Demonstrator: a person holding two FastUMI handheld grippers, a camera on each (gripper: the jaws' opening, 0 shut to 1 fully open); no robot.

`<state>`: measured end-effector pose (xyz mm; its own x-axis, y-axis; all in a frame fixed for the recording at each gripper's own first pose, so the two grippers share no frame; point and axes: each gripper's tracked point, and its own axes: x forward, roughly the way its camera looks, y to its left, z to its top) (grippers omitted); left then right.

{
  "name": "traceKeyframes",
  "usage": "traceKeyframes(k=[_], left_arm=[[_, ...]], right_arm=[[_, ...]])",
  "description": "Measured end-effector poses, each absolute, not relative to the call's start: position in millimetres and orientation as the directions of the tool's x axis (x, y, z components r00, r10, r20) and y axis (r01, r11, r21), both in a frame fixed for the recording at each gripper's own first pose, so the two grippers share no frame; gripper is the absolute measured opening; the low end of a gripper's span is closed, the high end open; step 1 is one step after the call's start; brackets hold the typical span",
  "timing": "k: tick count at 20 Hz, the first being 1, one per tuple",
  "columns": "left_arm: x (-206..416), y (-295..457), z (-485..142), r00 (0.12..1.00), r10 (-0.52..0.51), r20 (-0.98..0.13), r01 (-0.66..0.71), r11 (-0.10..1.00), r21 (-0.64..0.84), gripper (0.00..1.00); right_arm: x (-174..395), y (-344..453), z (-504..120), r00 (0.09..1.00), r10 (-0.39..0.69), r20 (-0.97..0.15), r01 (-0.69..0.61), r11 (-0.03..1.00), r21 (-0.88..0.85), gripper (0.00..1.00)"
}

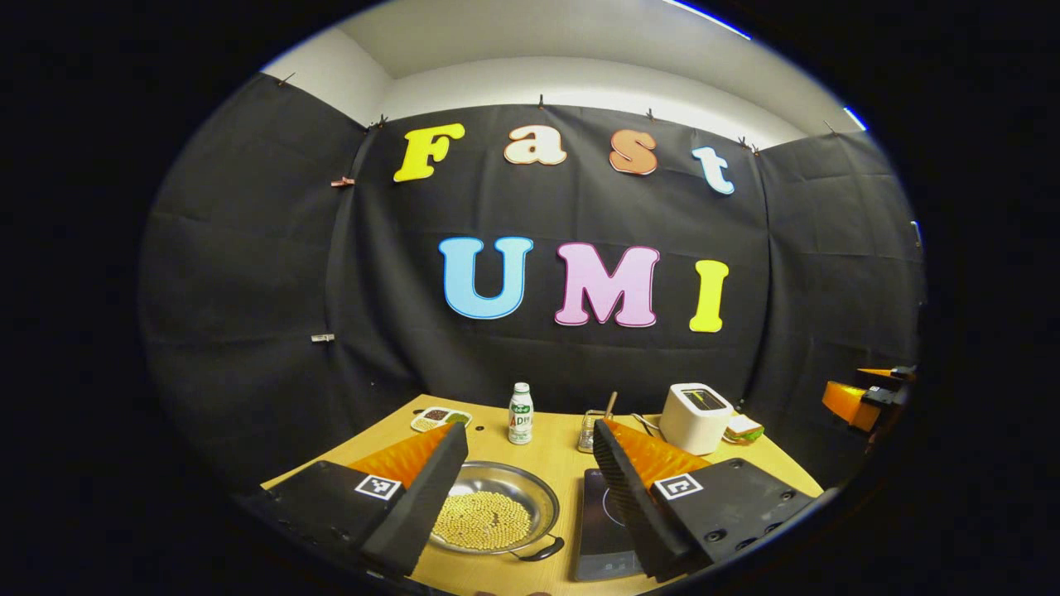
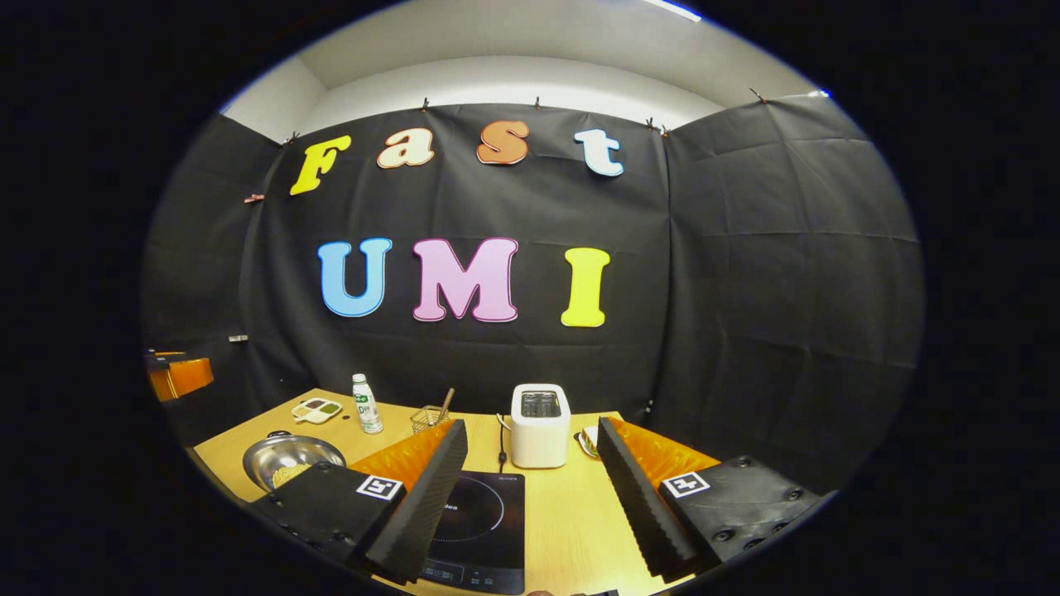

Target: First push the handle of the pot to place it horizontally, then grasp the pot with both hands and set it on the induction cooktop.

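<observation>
Black cloth walls close in the booth on three sides, with a pale ceiling above them. Below sits the wooden bench, which carries everything else.

Next in size, the left claw hovers over the near part of the bench with its fingers spread wide apart and nothing between them. The right claw hangs the same way, released and gripping nothing, its ridged pads facing each other across a clear gap. Far off at the right edge of the left gripper view, an orange part of the other claw shows beside the cloth.

The induction cooktop lies flat and dark on the bench, just in front of the right claw, its ring marking visible between the fingers. The pot, a shallow steel pan, rests on the bench to the left of the cooktop, close beside it but not on it. It is filled with small yellow beans. Its dark handle curves off the near right rim, toward the cooktop.

Farther back stands a white toaster, with a sandwich lying just beside it. A white bottle stands upright behind the pot, near a small wire basket with a stick leaning in it. Smallest, a divided dish sits at the far left corner.
</observation>
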<state>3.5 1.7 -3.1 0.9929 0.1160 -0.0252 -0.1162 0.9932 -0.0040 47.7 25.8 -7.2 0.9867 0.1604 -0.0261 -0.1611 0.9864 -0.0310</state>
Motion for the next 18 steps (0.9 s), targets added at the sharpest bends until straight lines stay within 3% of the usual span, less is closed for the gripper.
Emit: traceKeyframes(k=[10,14,15,18], left_arm=[[9.3,56.9,-35.9,0.995,0.053,-0.089,-0.054,0.998,-0.008,0.95],[14.4,75.9,-66.6,0.983,0.008,-0.184,-0.011,1.000,-0.014,0.94],[15.8,76.4,-73.5,0.979,-0.012,-0.205,0.008,1.000,-0.022,0.92],[17.3,81.2,-100.3,0.956,-0.056,-0.288,0.048,0.998,-0.035,0.63]], right_arm=[[27.5,50.1,-12.9,0.997,0.075,-0.029,-0.077,0.995,-0.069,0.98],[21.9,66.4,-14.8,0.998,0.050,-0.032,-0.052,0.997,-0.061,0.98],[19.6,70.8,-15.0,0.998,0.047,-0.031,-0.048,0.997,-0.060,0.98],[14.7,78.0,-17.5,0.999,0.033,-0.030,-0.035,0.997,-0.062,0.98]])
